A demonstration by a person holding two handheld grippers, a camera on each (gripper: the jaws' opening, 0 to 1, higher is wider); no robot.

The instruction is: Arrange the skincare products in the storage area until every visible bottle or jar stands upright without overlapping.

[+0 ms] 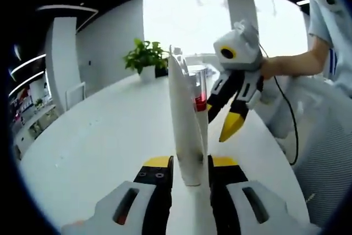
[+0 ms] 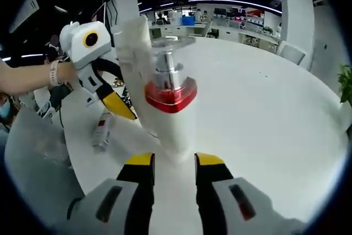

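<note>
A: While the left gripper [image 1: 190,163] pinches the base of the white tube [image 1: 184,130], is that tube actually upright?

B: Close to it. In the left gripper view it rises straight between the jaws, which sit snug on both sides of its lower end, cap end down near the white counter [image 1: 99,136]. Can't tell if it touches down yet.

A: Right gripper?

B: Seen from the left gripper view, the right gripper [image 1: 234,115] hangs just beside the tube's upper part, yellow-tipped jaws spread, holding nothing. In its own view the jaws stand apart at the bottom with the tube's base between them.

A: What's the red thing?

B: A clear bottle with a red base and silver collar [image 2: 170,89], right behind or against the tube. Touching or not, I can't say. A small white pack [image 2: 102,130] lies flat near the counter edge, so the task is not done.

A: Tips for the step?

B: My read: lower the tube straight until its cap rests flat, keep it off the bottle, then let go slowly. A tall thin tube probably tips easily, so the right gripper could steady the top without squeezing. Retreat along the jaw line, not sideways.

A: Risk?

B: Knocking the bottle.
</note>
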